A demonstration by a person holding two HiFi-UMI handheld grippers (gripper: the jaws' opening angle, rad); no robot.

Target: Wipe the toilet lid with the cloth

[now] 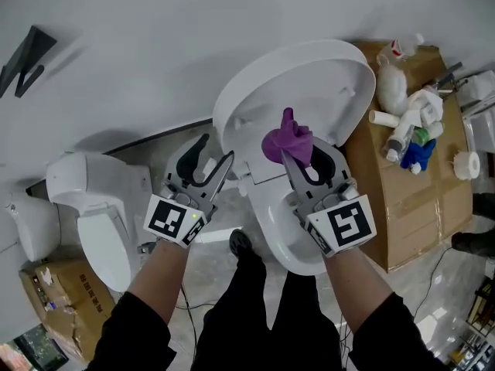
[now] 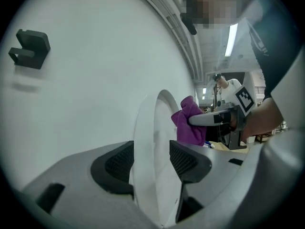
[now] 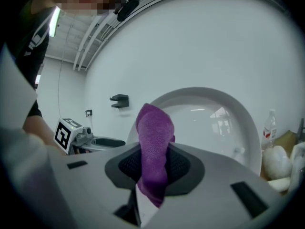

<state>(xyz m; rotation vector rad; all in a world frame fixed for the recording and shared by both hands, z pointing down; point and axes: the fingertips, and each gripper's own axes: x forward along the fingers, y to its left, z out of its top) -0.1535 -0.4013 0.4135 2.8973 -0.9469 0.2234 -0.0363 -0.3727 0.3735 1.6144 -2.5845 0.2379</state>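
Raised white plastic toilet lid [image 1: 309,76], standing open above the white toilet bowl [image 1: 282,242]. Left claw [image 2: 151,160]: released, its jaws apart and straddling the lid's side rim. Right claw [image 3: 153,168]: clenched on a crumpled purple cloth [image 3: 155,132], which is held upright just before the lid's inner face. Whether it touches the lid cannot be told.

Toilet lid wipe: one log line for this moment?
toilet lid raised | right gripper shut on purple cloth | left gripper open, jaws astride lid edge | cloth-lid contact unclear
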